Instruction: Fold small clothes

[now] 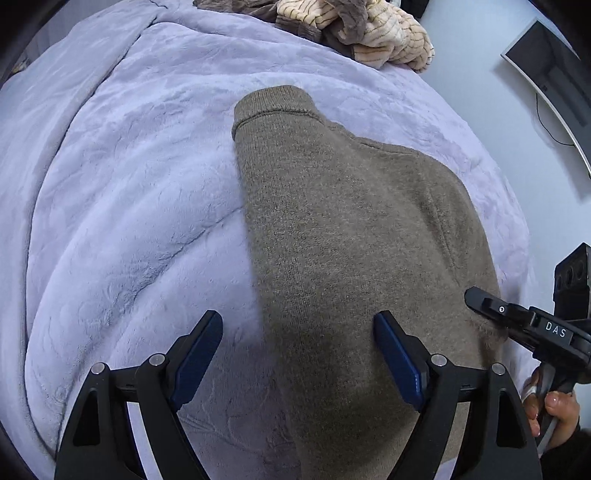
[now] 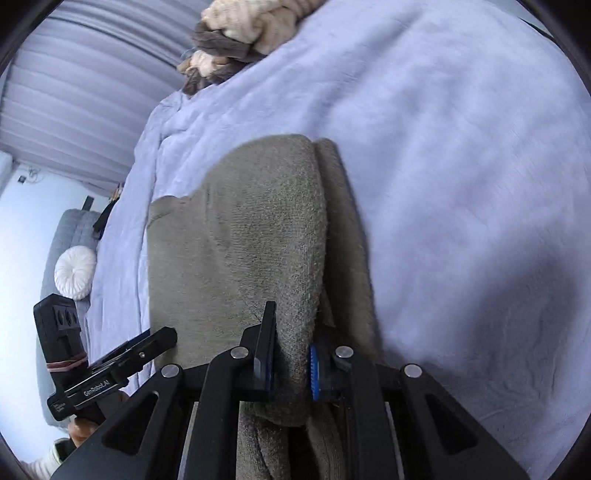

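In the right wrist view, nearest to the camera, the right tool [image 2: 291, 365] is clamped on a raised fold of the brown sweater [image 2: 236, 251]; the knit is pinched between its two pads at about 6 o'clock. In the left wrist view the left tool [image 1: 299, 354] has its pads wide apart, with nothing between them. One pad hovers over the sweater [image 1: 354, 229], the other over the lilac blanket [image 1: 129, 203] of the bed; I cannot tell if they touch the cloth.

The sweater lies on the blanket, stretching from 6 o'clock toward 12 o'clock, already doubled lengthwise, I think, with the ribbed hem or cuff at its far end. Farther away, at about 1 o'clock in the left view, a pile of beige and brown clothes [image 1: 373, 33] waits, well apart from the sweater.

What could go wrong: the right tool holds only a narrow pinch of thick knit, so the fold may slip out if it is pulled quickly. The plush blanket is soft and may drag with the sweater, making wrinkles. And because the left tool holds nothing, the lower layer can shift and the edges end uneven.
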### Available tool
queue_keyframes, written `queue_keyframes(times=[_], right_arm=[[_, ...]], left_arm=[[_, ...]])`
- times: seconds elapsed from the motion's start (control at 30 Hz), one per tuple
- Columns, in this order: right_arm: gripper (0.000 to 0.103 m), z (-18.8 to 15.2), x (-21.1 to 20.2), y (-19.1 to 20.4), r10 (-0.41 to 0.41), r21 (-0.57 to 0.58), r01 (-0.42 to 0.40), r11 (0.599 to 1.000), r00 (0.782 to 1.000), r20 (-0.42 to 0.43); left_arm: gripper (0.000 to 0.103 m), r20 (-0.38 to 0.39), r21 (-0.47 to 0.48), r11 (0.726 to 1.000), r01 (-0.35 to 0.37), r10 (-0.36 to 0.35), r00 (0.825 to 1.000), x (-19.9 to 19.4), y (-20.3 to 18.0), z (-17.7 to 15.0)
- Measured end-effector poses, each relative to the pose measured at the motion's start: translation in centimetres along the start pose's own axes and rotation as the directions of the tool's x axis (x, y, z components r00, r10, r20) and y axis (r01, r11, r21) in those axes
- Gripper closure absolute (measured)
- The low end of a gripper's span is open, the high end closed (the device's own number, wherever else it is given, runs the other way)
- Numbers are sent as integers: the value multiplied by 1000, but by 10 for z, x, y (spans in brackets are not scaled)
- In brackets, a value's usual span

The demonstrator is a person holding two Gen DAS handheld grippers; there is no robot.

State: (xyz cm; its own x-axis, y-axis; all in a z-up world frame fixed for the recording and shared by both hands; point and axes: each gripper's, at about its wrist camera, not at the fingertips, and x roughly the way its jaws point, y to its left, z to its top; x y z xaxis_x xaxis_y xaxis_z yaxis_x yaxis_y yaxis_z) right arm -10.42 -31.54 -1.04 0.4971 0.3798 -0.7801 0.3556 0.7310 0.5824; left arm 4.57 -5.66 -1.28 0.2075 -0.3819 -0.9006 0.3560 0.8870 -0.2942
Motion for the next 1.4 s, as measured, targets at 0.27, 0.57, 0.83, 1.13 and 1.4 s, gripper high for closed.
queue_keyframes(times=[0.27, 0.57, 0.83, 1.13, 1.4], right_arm=[[88, 2, -18, 20, -151, -158, 155, 975, 988, 40], [72, -6, -27, -15, -197, 0, 197, 980, 980, 37], [56, -40, -67, -21, 42, 90, -40, 995, 999, -19], [90, -74, -54, 8, -195, -146, 180, 973, 976, -100], [89, -78, -40, -22, -166, -13, 165, 986, 978, -123]], left_arm=[[18, 69, 51, 985, -165, 162, 984, -14, 1, 6], [9, 56, 55, 984, -168, 165, 985, -19, 9, -6], [9, -21, 84, 992, -96, 98, 995, -35, 5, -33], [9, -91, 131, 986, -102, 115, 989, -13, -16, -67], [9, -130, 95, 989, -118, 129, 983, -6, -14, -83]])
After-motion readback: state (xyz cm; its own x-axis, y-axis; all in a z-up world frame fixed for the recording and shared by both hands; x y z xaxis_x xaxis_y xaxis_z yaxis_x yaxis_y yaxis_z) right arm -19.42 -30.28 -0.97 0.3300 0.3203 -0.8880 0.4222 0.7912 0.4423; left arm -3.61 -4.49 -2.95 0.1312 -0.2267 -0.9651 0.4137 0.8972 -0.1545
